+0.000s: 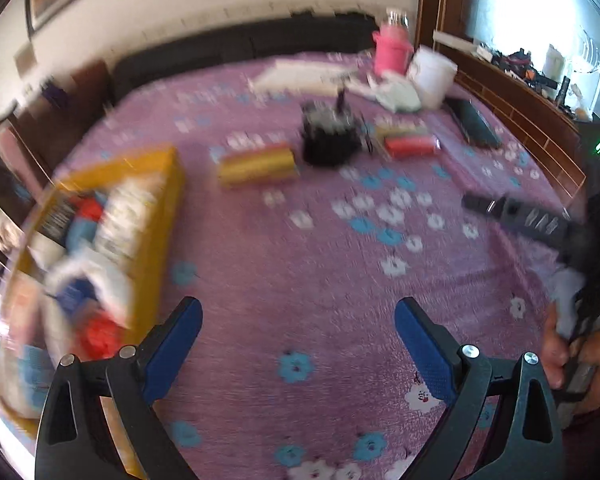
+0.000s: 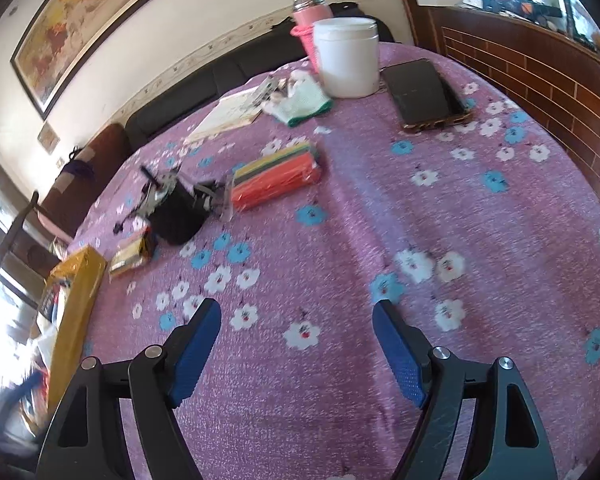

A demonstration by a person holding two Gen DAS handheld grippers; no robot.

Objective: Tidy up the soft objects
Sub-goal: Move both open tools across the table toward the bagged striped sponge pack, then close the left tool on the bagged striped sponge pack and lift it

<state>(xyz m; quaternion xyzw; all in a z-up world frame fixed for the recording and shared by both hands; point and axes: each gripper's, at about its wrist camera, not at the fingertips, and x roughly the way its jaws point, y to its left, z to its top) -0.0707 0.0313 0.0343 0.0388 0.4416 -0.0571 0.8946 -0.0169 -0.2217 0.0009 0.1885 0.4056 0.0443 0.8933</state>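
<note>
Two hand-held grippers hover over a counter draped in a purple cloth [image 2: 380, 208] printed with white and blue flowers. The left gripper [image 1: 298, 344] and the right gripper [image 2: 296, 344] both have their blue-padded jaws spread wide, holding nothing.

At the counter's left edge sits a yellow box [image 1: 160, 216], filled with soft items in white, blue and red; motion blur hides what each one is. Out on the cloth lie two packs of coloured sponges: a yellow-faced pack [image 1: 258, 168] just beside a black pot [image 2: 178, 216] stuffed with small items, and a red-faced pack [image 2: 278, 178] on the pot's other side, wrapped in clear film.

At the far end stand a white tub [image 2: 348, 58] and, behind it, a pink bottle [image 2: 310, 16] with a clear cap. A folded pale green cloth [image 2: 304, 102] lies touching the tub's base, next to a flat white booklet [image 2: 228, 114]. A dark tablet [image 2: 426, 92] rests near the tub.

Behind the counter runs a dark sofa [image 2: 228, 76] against a cream wall, where a framed painting [image 2: 88, 20] hangs. Wooden panelling [image 2: 540, 80] lines the right side.
</note>
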